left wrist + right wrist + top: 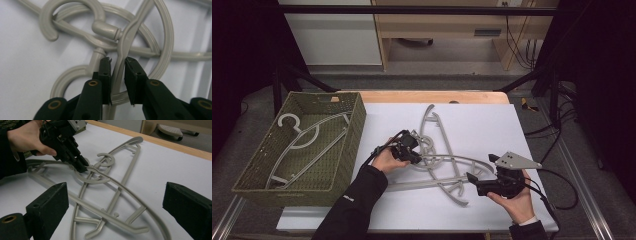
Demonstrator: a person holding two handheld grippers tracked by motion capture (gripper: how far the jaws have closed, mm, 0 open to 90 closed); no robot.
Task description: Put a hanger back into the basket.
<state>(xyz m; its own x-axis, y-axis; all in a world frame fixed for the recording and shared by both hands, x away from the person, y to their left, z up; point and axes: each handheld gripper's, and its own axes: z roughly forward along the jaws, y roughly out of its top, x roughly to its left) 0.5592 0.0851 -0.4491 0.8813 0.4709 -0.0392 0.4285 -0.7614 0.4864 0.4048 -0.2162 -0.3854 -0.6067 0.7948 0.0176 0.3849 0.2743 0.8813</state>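
Nearest, right gripper (pixel 472 183) spread wide, empty, beside tangled hangers (pixel 447 165); left gripper (pixel 117 68) straddling one hanger arm, seemingly to free it, not yet clamped.

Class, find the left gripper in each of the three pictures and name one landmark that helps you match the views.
High view: the left gripper sits left of centre, over the tangled hangers.
Left gripper view: its jaws rise from the bottom centre, straddling a grey hanger bar.
Right gripper view: upper left, held in a hand.
Shared landmark: the curled hanger hooks just beyond its jaws.
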